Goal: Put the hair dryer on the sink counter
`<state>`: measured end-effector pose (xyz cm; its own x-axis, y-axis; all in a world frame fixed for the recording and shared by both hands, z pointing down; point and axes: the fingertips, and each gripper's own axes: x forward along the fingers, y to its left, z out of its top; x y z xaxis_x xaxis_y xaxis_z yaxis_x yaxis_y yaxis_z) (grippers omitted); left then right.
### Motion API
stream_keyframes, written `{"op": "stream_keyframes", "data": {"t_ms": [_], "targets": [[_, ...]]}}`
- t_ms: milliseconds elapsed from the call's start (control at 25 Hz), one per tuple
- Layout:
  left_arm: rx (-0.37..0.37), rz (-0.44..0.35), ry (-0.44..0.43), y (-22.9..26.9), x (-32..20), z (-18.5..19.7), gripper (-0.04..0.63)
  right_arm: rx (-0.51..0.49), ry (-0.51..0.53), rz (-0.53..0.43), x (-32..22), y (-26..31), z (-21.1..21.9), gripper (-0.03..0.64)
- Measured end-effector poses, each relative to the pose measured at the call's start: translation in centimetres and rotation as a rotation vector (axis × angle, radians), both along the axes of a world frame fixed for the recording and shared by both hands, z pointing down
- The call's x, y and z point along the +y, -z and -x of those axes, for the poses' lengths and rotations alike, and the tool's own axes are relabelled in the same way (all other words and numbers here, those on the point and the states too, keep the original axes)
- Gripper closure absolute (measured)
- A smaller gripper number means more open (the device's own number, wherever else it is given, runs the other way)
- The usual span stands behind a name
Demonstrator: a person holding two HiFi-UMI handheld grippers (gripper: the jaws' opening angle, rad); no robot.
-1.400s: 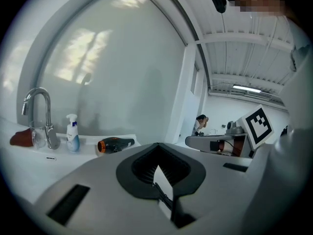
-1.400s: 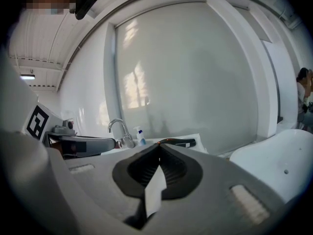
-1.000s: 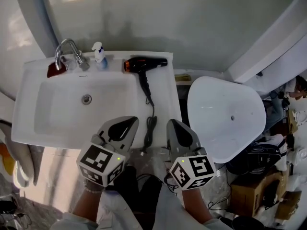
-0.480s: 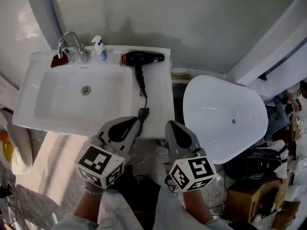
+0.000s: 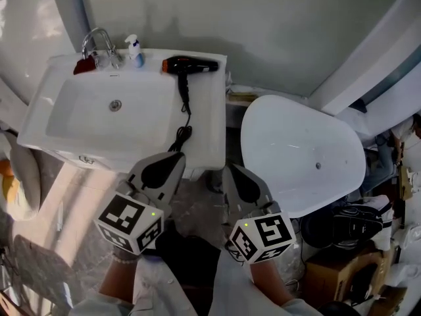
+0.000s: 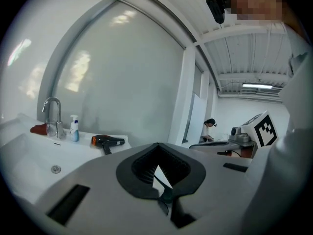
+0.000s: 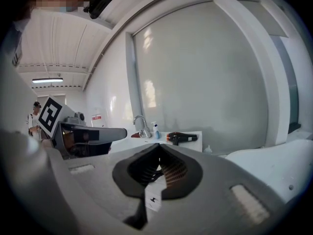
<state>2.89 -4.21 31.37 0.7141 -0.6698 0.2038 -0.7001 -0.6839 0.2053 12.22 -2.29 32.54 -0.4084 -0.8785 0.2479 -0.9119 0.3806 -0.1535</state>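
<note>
While the left gripper [image 5: 170, 163] and the right gripper [image 5: 237, 176] hang side by side in the lower middle of the head view, both have their jaws pressed together with nothing between them. They sit below the front edge of the sink counter [image 5: 214, 104], well apart from the hair dryer [image 5: 191, 65]. That black dryer lies on its side on the counter's back right corner, in the upper middle of the frame. Its orange end faces left and its handle points down the frame. Its cord [image 5: 183, 122] trails along the counter's right strip toward the front edge. Left of the dryer stand a spray bottle [image 5: 134, 50] and the faucet [image 5: 97, 41], with a red object [image 5: 85, 66] beside them. A white oval basin [image 5: 302, 157] fills the right of the frame.
</note>
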Motion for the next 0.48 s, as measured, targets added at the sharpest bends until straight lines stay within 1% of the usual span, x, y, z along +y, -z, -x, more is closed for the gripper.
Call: {"op": "stream_keyframes", "data": {"t_ms": [280,480], "targets": [[0.022,-0.026,0.054,0.8,4.8,-1.9,0.592,0.014,0.062,-0.024,4.8,0.2,-2.0,0.619],[0.017,-0.034,0.079,1.8,7.4,-1.8,0.592,0.002,0.084,-0.029,7.1,0.7,-2.3,0.62]]}}
